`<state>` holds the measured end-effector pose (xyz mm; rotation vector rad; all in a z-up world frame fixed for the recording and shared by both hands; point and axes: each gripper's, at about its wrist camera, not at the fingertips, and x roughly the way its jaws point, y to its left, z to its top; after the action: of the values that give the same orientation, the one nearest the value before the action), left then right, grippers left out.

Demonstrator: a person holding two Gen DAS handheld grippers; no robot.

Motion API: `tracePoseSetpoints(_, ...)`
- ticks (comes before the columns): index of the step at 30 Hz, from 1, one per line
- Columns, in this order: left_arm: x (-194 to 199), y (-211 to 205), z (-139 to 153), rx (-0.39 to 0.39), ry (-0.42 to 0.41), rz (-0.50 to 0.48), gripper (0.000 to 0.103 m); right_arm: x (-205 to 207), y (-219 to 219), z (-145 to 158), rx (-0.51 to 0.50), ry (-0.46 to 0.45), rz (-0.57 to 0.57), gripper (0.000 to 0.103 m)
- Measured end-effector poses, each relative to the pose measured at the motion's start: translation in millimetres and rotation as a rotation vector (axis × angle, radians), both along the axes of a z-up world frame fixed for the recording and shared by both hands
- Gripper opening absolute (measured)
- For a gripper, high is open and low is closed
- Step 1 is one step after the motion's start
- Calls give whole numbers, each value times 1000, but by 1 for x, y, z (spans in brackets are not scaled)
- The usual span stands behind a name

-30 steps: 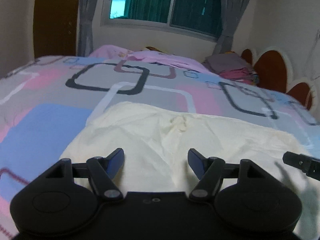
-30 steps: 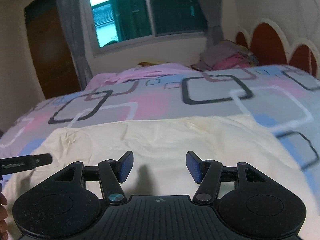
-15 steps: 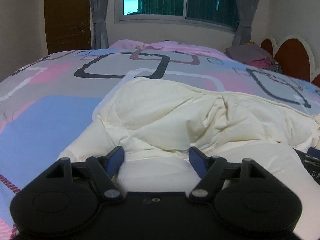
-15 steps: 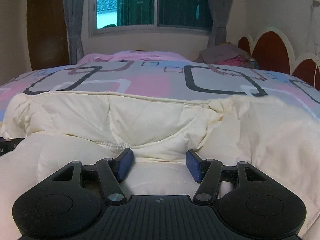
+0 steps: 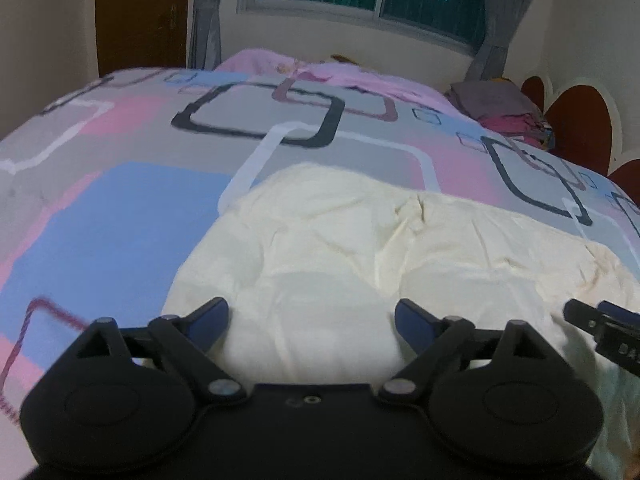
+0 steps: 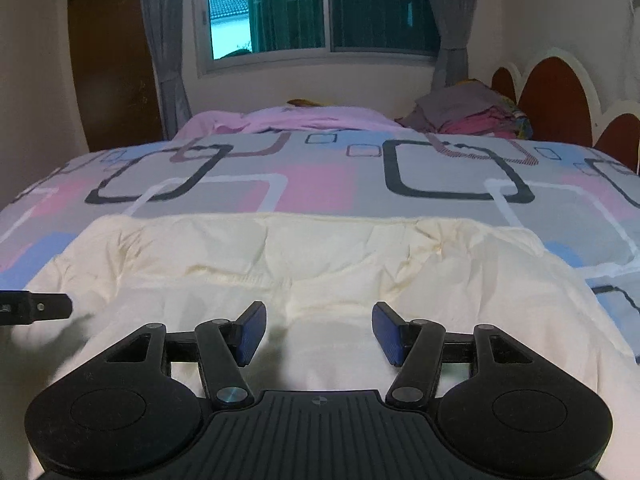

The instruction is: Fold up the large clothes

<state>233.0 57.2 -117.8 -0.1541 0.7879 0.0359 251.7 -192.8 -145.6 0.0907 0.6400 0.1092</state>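
Observation:
A large cream padded garment (image 5: 360, 248) lies spread on the patterned bedspread (image 5: 120, 208); it also shows in the right wrist view (image 6: 320, 256). My left gripper (image 5: 310, 322) is open and empty over the garment's near left part. My right gripper (image 6: 319, 332) is open and empty over its near middle. The right gripper's fingertip (image 5: 600, 328) shows at the right edge of the left wrist view. The left gripper's fingertip (image 6: 40, 307) shows at the left edge of the right wrist view.
A pink blanket (image 6: 304, 118) and a pile of folded clothes (image 6: 472, 114) lie at the bed's far side. A scalloped brown headboard (image 6: 556, 104) stands at the right. A window (image 6: 320, 8) with grey curtains and a brown door (image 6: 112, 68) are behind.
Half a second ago both grippers were low against a bunched-up fold of the garment. Now the garment lies flatter and both grippers sit higher and farther back, still open.

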Motion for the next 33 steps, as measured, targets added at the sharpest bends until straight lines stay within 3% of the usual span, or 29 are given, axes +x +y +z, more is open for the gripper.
tracePoseSetpoints(11, -87, 50, 10, -114, 35, 80, 90, 3, 18, -24, -100, 106, 26, 59)
tracePoseSetpoints(14, -114, 69, 3, -177, 80, 147, 90, -2, 16, -12, -67, 72, 20, 59)
tracePoseSetpoints(16, -125, 78, -7, -261, 113, 184, 90, -4, 18, -4, -59, 41, 22, 59)
tracePoseSetpoints(20, -118, 80, -33, -442, 164, 221, 87, 0, 24, 2, -52, 42, 58, 59)
tracePoseSetpoints(23, -107, 77, -50, -551, 144, 259, 89, 3, 25, 0, -83, 46, 86, 59)
tracePoseSetpoints(24, -103, 76, -54, -564, 126, 271, 93, 6, 24, -2, -90, 53, 90, 59)
tracePoseSetpoints(28, -81, 70, -59, -598, 52, 325, 91, 14, 22, -22, -122, 77, 116, 59)
tracePoseSetpoints(29, -78, 69, -60, -604, 34, 338, 86, 16, 23, -26, -131, 80, 126, 59)
tracePoseSetpoints(31, -72, 65, -61, -585, 19, 367, 65, 19, 25, -35, -146, 83, 146, 58)
tracePoseSetpoints(33, -70, 67, -63, -624, 17, 381, 41, 20, 25, -43, -152, 79, 155, 58)
